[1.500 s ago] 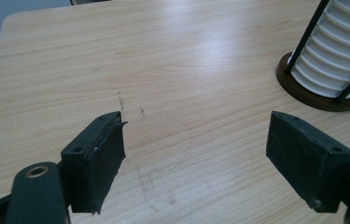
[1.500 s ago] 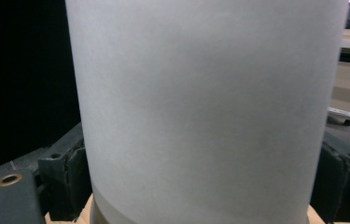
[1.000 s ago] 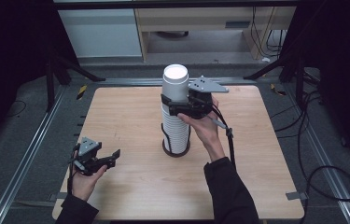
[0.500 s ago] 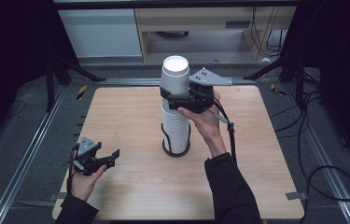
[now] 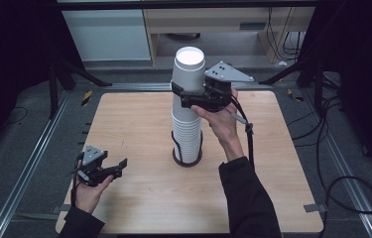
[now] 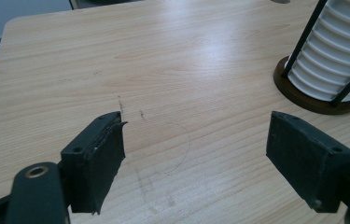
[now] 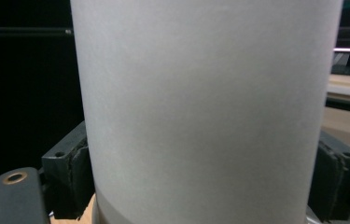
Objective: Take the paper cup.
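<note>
While the right gripper (image 5: 183, 96) clamps the top cup (image 5: 188, 72) of the white stack (image 5: 187, 134) standing in its dark holder (image 5: 187, 159) mid-table, the high view suggests a straight upward lift would keep the cups below from riding along. The left gripper view has the left gripper (image 6: 196, 149) gaping over the pale wooden table (image 6: 163, 60), clear of the stack. The right gripper view shows the cup wall pinched from both sides against a dark room.
</note>
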The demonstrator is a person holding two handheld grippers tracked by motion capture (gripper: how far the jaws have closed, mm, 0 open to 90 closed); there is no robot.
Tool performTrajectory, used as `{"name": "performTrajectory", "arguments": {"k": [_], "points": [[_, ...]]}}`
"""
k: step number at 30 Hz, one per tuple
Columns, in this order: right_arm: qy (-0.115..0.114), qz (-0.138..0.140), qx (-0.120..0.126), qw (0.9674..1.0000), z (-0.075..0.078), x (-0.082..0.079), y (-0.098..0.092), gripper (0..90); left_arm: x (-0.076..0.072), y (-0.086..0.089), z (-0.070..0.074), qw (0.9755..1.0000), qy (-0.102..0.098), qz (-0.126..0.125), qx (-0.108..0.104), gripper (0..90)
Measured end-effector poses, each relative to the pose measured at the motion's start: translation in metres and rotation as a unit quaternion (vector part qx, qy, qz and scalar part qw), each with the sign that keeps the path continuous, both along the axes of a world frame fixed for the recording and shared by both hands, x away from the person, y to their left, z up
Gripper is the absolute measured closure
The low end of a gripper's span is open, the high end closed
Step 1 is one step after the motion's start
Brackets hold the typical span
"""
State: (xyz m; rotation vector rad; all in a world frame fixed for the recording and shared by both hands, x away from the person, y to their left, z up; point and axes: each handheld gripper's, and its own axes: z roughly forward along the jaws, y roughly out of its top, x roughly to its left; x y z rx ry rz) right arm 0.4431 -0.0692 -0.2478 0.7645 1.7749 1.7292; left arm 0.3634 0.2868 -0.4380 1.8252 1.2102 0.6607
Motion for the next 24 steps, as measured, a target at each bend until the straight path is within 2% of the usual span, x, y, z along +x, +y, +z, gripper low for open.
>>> {"name": "performTrajectory", "arguments": {"k": [6, 13, 19, 21, 24], "points": [[-0.018, -0.002, 0.003, 0.9998, 0.018, -0.007, -0.008, 13.6, 0.0, 0.0, 0.0, 1.0, 0.0, -0.001, 0.0, 18.8], [-0.028, -0.011, -0.001, 0.9996, 0.024, -0.014, -0.022, 13.6, -0.001, 0.0, 0.002, 1.0, -0.001, -0.002, -0.001, 18.8], [-0.024, -0.025, -0.012, 0.9993, 0.015, -0.021, -0.042, 13.5, -0.001, -0.001, 0.002, 1.0, -0.001, -0.003, 0.0, 18.9], [-0.02, -0.031, -0.017, 0.9992, 0.007, -0.026, -0.054, 13.5, -0.001, -0.002, 0.002, 1.0, 0.0, -0.004, 0.0, 18.9], [-0.016, -0.033, -0.021, 0.9991, 0.002, -0.028, -0.061, 13.5, -0.001, -0.003, 0.001, 1.0, 0.0, -0.006, 0.001, 18.9]]}}
